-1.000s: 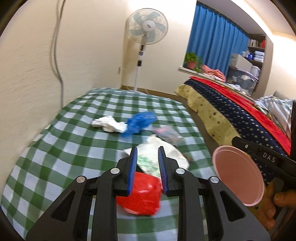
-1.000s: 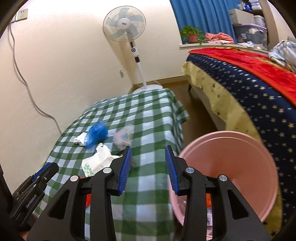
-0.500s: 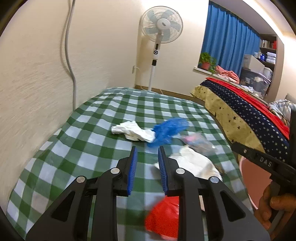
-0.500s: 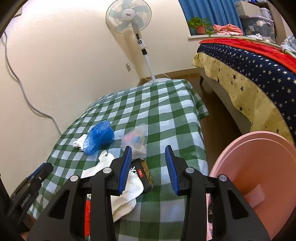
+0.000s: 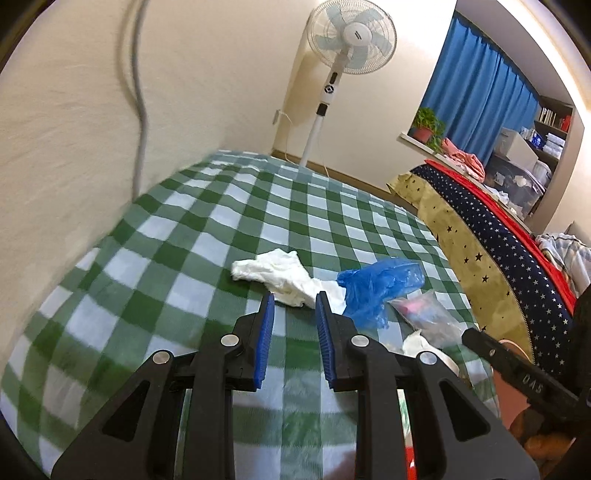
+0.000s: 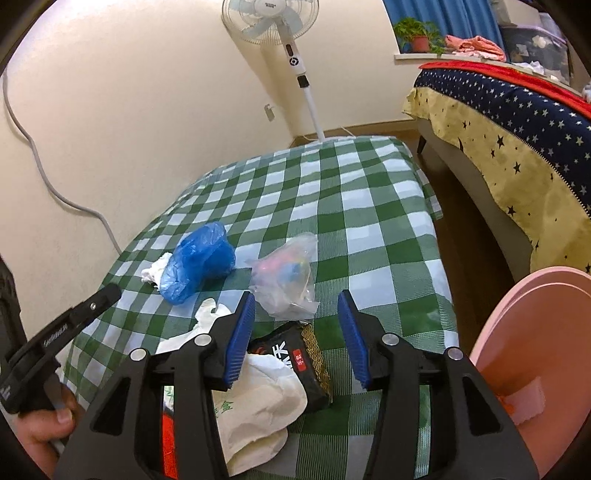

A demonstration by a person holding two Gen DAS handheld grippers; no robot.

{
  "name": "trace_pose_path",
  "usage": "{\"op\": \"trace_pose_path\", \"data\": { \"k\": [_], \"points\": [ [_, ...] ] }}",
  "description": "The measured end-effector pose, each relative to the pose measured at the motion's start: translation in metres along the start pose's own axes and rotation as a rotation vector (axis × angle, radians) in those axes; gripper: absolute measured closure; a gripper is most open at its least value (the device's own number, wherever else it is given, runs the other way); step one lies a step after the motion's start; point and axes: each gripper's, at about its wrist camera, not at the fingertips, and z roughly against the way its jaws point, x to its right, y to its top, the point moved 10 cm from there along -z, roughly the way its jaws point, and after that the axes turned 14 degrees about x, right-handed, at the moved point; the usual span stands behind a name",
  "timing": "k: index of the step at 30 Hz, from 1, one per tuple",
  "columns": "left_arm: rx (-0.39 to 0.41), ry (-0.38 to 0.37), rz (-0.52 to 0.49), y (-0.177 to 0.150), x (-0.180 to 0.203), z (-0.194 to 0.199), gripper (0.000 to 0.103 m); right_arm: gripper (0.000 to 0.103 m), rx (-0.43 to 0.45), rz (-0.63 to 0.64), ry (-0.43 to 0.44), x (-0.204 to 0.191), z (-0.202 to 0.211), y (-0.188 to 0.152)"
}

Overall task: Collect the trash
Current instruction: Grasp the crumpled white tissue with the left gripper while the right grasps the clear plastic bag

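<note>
1. The left gripper [image 5: 294, 308] hangs low over a table covered with a green-and-white checked cloth [image 5: 207, 236]; its jaws are parted by a narrow gap with nothing between them, only cloth showing through
2. Just beyond its tips lies a crumpled white tissue [image 5: 275, 273], and touching that tissue's right end is a crumpled blue plastic bag [image 5: 376, 286]
3. To the right of the blue bag sits a clear plastic bag [image 5: 424, 314] with pinkish contents
4. The right gripper [image 6: 296, 314] points down at the near part of the table; its jaws have just been opening and stand spread wide, pressing on nothing
5. Between and below those jaws lies a black snack wrapper [image 6: 295, 360] with a red label and a gold edge, resting partly on a white plastic bag [image 6: 258, 406] printed in green; the pads do not touch the wrapper
6. Just past the right tips is the clear bag, and further left the blue bag with the tissue behind it
7. A strip of red trash [image 6: 169, 443] shows under the white bag, at the left jaw's base
8. A pink bin [image 6: 535, 369] stands off the table's right edge, with scraps inside
9. A hand [image 6: 44, 428] holds the left gripper at the lower left of the right wrist view
10. A standing fan [image 6: 280, 22] stands by the wall beyond the table, and a bed with a starred cover [image 6: 517, 122] is on the right
</note>
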Motion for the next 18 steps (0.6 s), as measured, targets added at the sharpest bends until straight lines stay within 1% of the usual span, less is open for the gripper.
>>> {"op": "trace_pose_path", "data": {
  "k": [2, 5, 10, 12, 14, 18],
  "points": [
    [-0.012, -0.014, 0.014, 0.000, 0.002, -0.009, 0.080, 0.056, -0.010, 0.005, -0.007, 0.001, -0.004, -0.003],
    [-0.042, -0.022, 0.038, -0.001, 0.002, -0.025, 0.080, 0.060, -0.023, 0.008, -0.006, 0.002, -0.008, -0.006],
    [-0.094, -0.016, 0.048, -0.012, 0.002, -0.042, 0.080, 0.071, -0.038, 0.013, 0.012, -0.001, -0.013, -0.008],
    [-0.107, -0.026, 0.071, -0.017, 0.002, -0.045, 0.080, 0.074, -0.046, 0.002, 0.013, 0.000, -0.014, -0.009],
    [-0.117, -0.032, 0.071, -0.018, 0.003, -0.048, 0.080, 0.076, -0.051, -0.006, 0.015, 0.001, -0.016, -0.010],
    [-0.141, -0.042, 0.066, -0.022, 0.006, -0.053, 0.080, 0.088, -0.060, -0.007, 0.020, 0.000, -0.017, -0.011]
  ]
}}
